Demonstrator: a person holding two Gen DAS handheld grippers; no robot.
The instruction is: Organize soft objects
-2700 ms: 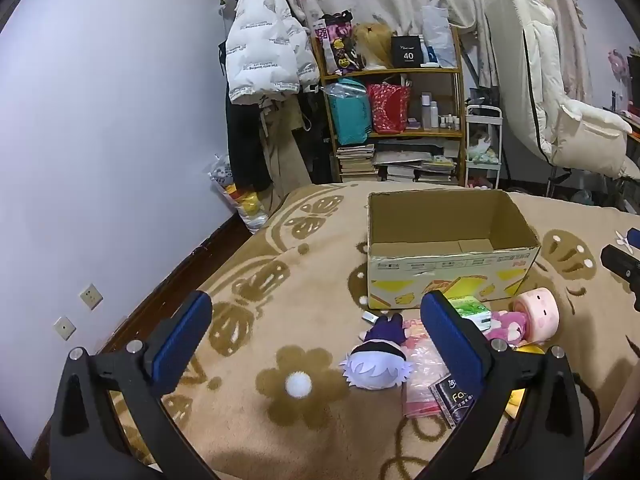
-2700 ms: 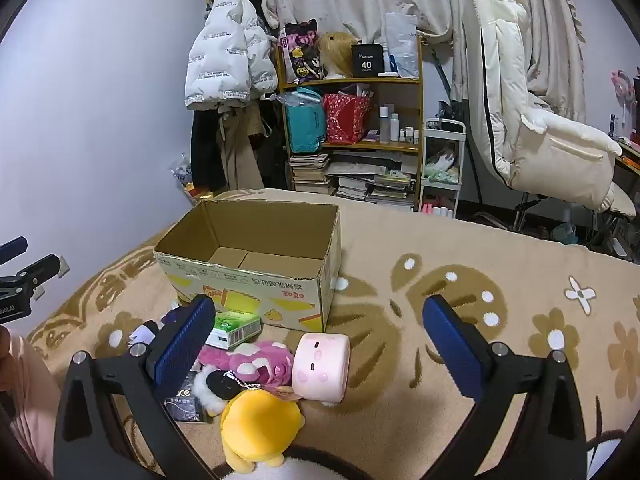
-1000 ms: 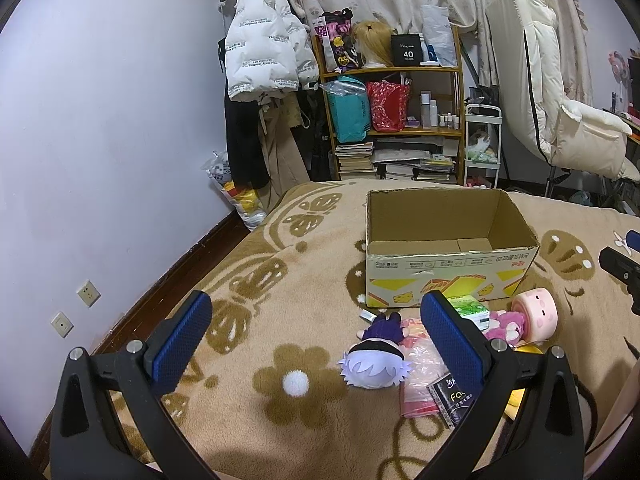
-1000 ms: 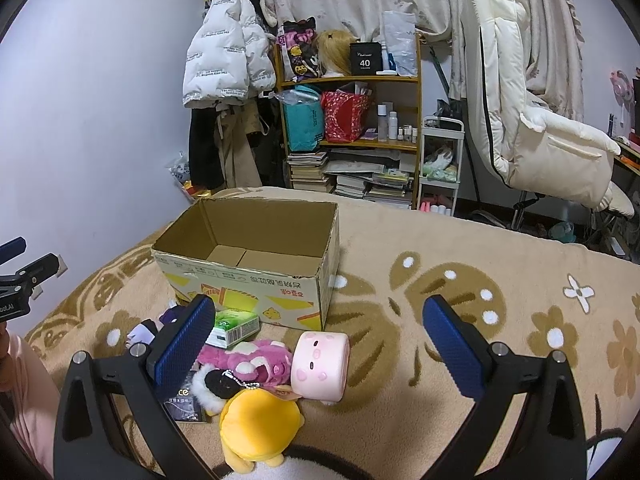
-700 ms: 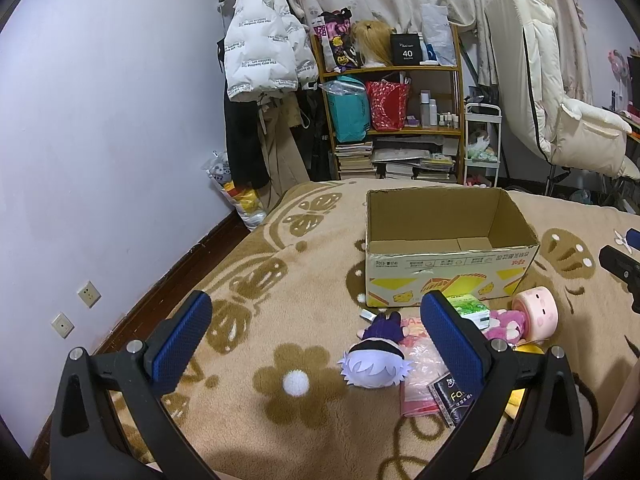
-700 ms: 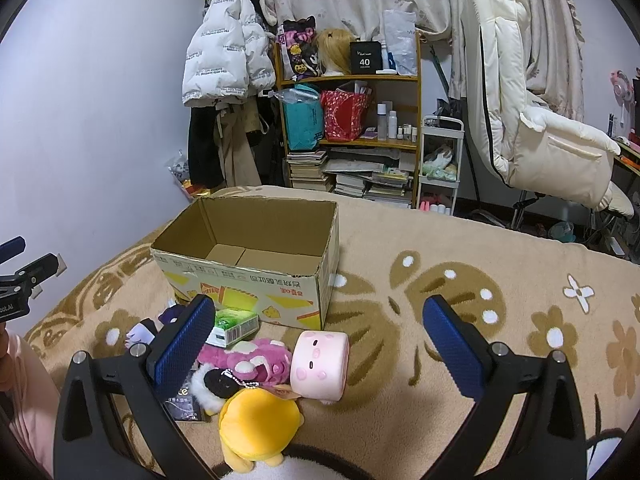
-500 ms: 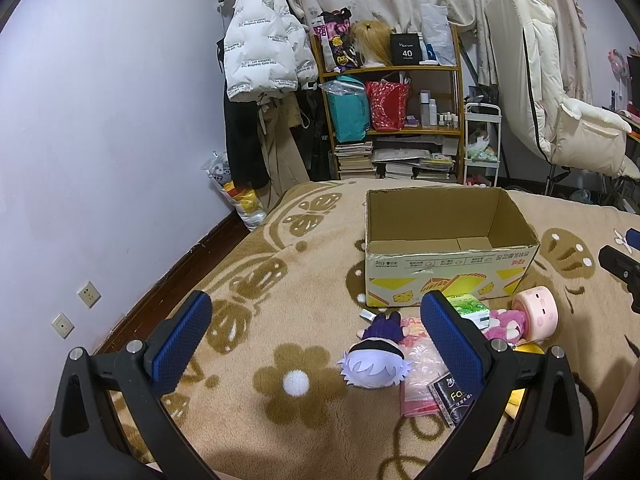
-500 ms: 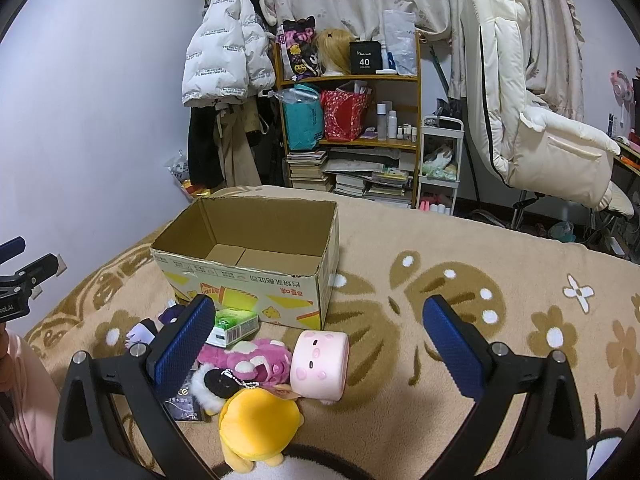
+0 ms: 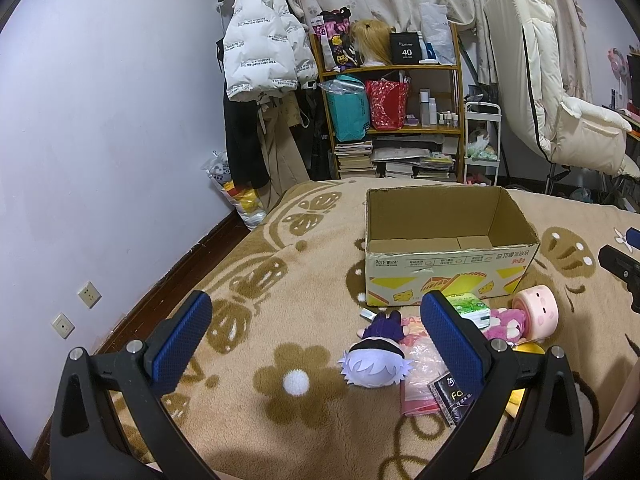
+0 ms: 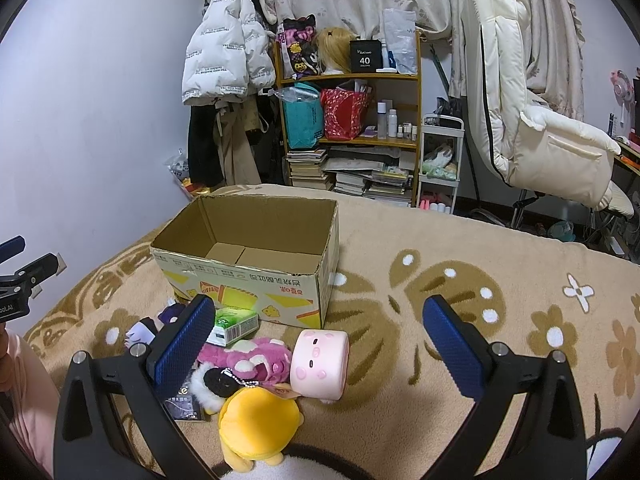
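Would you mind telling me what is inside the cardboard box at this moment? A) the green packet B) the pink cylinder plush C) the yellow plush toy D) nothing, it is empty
D: the cardboard box shows only its bare bottom flaps, while the yellow plush, the pink cylinder plush and the green packet all lie on the blanket in front of it.

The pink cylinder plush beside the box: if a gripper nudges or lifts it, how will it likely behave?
The pink cylinder plush lies on its curved side, so a sideways push would probably roll it across the blanket. It looks soft and stuffed, so likely light and squashy between the fingers. Its fuzzy surface should grip rather than slip.
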